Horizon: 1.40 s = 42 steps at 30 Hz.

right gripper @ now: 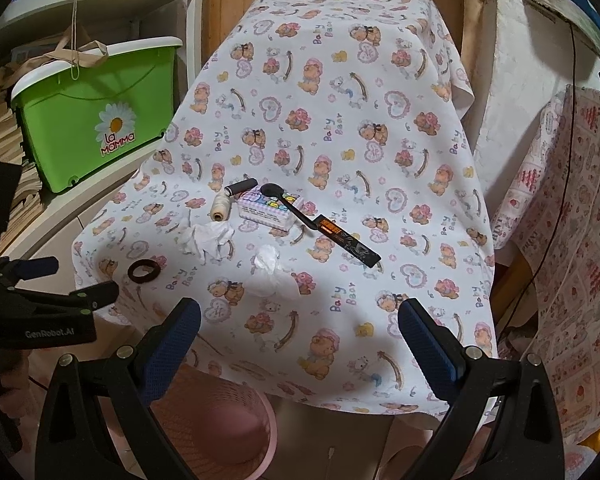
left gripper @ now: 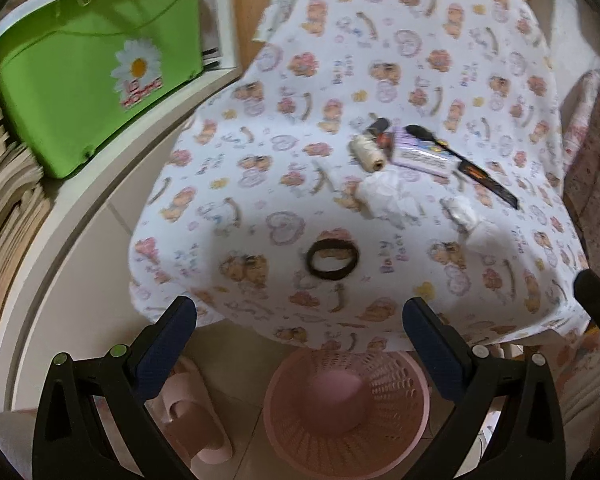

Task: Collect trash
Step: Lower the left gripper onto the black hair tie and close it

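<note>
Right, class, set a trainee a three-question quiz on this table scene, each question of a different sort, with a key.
1. True or false: the left gripper and right gripper are both open and hold nothing.
2. How many crumpled white tissues lie on the bear-print tablecloth?
3. Multiple choice: the pink perforated plastic basket stands
A) on the table
B) on the floor below the table's near edge
C) on the shelf beside the green plastic tub

Key:
1. True.
2. Two: one nearer the cream thread spool, one nearer the right gripper.
3. B.
</note>
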### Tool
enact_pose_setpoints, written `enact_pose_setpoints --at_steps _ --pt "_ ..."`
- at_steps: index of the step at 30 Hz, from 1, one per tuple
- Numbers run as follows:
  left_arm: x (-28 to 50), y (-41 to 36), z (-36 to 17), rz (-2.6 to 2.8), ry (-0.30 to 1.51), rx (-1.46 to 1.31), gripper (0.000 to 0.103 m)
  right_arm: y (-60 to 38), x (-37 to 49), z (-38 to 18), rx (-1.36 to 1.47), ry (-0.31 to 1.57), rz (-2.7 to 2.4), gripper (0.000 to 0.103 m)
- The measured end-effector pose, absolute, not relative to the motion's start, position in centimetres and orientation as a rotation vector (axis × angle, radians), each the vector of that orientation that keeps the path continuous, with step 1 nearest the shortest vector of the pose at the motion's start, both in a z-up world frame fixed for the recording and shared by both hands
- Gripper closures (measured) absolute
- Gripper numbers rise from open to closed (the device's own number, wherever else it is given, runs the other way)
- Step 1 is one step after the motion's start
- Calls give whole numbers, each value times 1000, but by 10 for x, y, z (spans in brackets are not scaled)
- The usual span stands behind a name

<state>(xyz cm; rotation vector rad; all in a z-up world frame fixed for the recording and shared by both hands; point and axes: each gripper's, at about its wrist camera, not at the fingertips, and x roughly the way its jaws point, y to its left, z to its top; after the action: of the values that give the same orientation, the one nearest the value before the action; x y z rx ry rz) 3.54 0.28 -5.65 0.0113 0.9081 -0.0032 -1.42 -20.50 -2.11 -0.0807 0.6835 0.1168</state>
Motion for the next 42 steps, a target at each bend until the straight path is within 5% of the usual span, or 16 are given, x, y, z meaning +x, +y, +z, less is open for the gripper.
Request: enact_pose_setpoints --at_steps 21,31,40,42 --pt "42 0 -61 4 870 -4 1 -225 -6 -26 1 736 119 3" --pt "65 -5 -76 -55 896 30 49 -215 -3 -32 -26 754 133 3" --pt "78 -15 -91 -74 941 61 56 -211 -1 -36 -35 760 141 3" --pt "79 -14 -91 -74 934 54 65 -211 -1 -36 -35 761 142 3"
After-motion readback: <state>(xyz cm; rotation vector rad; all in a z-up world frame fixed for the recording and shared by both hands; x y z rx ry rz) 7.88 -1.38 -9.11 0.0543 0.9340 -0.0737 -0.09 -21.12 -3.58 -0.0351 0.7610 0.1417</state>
